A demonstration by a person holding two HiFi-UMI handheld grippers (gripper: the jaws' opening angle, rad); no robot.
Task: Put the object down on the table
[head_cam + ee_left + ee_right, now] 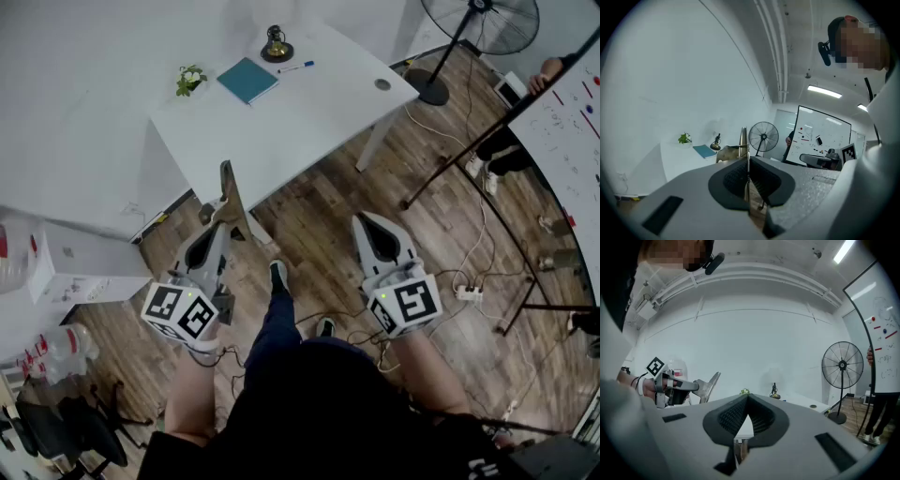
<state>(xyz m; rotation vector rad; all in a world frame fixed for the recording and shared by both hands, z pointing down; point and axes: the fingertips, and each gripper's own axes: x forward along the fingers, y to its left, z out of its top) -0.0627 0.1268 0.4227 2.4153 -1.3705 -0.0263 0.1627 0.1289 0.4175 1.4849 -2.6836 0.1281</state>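
Observation:
A flat metal scraper (230, 192) stands blade up in my left gripper (217, 225), which is shut on its lower part. It hangs above the wooden floor, just short of the white table's (309, 112) near edge. In the left gripper view the thin blade (744, 137) sticks up between the closed pads. My right gripper (362, 221) is shut with nothing in it, level with the left one and to its right. From the right gripper view I see the left gripper and the scraper (709, 384) at the left.
On the table lie a teal notebook (247, 80), a small plant (190, 80), a dark figurine (276, 45) and a pen (296, 67). A standing fan (478, 28), a whiteboard (572, 122) and a person (506, 141) are at the right. Cables and a power strip (466, 292) lie on the floor.

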